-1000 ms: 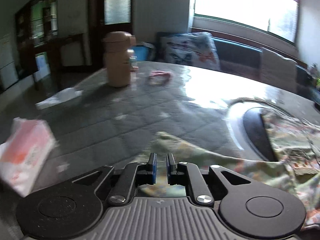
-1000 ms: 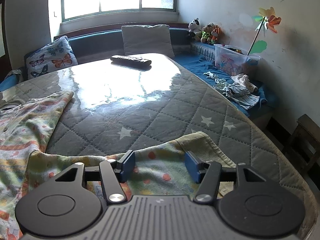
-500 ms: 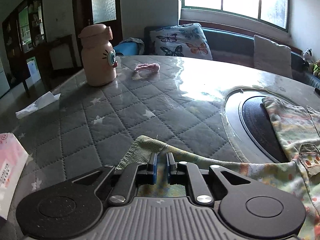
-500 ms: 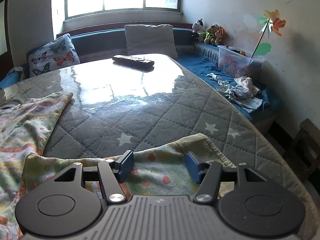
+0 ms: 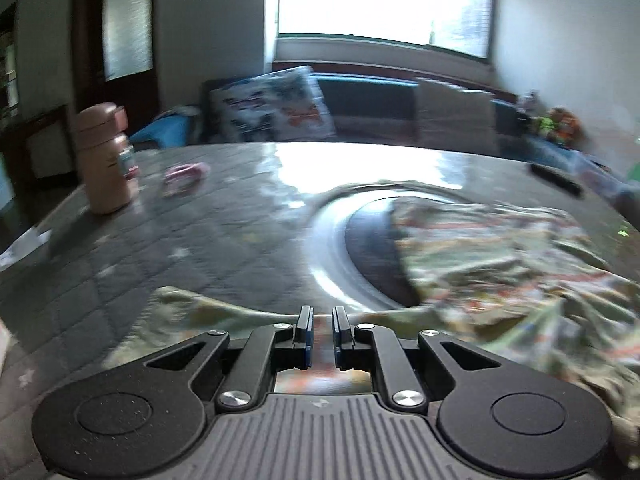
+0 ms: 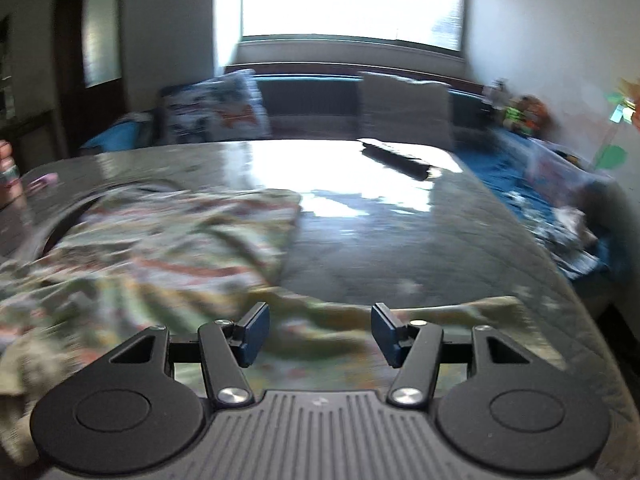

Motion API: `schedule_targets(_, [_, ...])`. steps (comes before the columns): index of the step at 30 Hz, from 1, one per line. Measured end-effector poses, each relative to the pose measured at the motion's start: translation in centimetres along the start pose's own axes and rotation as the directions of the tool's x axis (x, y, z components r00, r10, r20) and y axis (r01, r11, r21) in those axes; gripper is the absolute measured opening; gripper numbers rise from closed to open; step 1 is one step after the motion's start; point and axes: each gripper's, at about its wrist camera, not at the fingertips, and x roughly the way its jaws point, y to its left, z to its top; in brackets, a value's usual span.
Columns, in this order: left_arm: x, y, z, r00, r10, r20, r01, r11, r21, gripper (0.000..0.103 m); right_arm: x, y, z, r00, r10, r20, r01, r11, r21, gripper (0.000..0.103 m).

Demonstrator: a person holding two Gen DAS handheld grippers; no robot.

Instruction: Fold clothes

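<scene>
A patterned green, orange and cream garment (image 5: 500,256) lies spread on the quilted grey table; it also shows in the right wrist view (image 6: 160,248). My left gripper (image 5: 321,318) is shut on the garment's near edge, with cloth between the blue pads. My right gripper (image 6: 318,320) is open, its jaws wide apart just above another part of the near edge, holding nothing. Both views are motion-blurred.
A pink bottle (image 5: 106,160) and a small pink item (image 5: 186,172) stand at the table's far left. A round recessed hob (image 5: 360,248) sits mid-table. A black remote (image 6: 396,160) lies at the far side. A cushioned bench (image 6: 312,100) runs under the window.
Both grippers have swung to face the window, the left turning right and the right turning left. The garment is more bunched between them. The left stays shut, the right stays open.
</scene>
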Motion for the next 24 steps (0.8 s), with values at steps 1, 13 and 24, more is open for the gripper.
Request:
schedule_targets(1, [-0.1, -0.8, -0.1, 1.0, -0.024, 0.0, 0.024, 1.0, 0.012, 0.011, -0.2, 0.9, -0.1, 1.0, 0.026, -0.003, -0.026, 1.0, -0.016, 0.055])
schedule_targets(13, [0.7, -8.3, -1.6, 0.972, -0.232, -0.047, 0.235, 0.966, 0.107, 0.01, -1.9, 10.8, -0.8, 0.947, 0.312, -0.073, -0.32, 0.93, -0.178, 0.046])
schedule_targets(24, [1.1, -10.2, -2.2, 0.954, -0.295, -0.059, 0.3, 0.946, 0.123, 0.01, -1.1, 16.4, -2.7, 0.919, 0.369, -0.139, -0.394, 0.875, -0.283, 0.027])
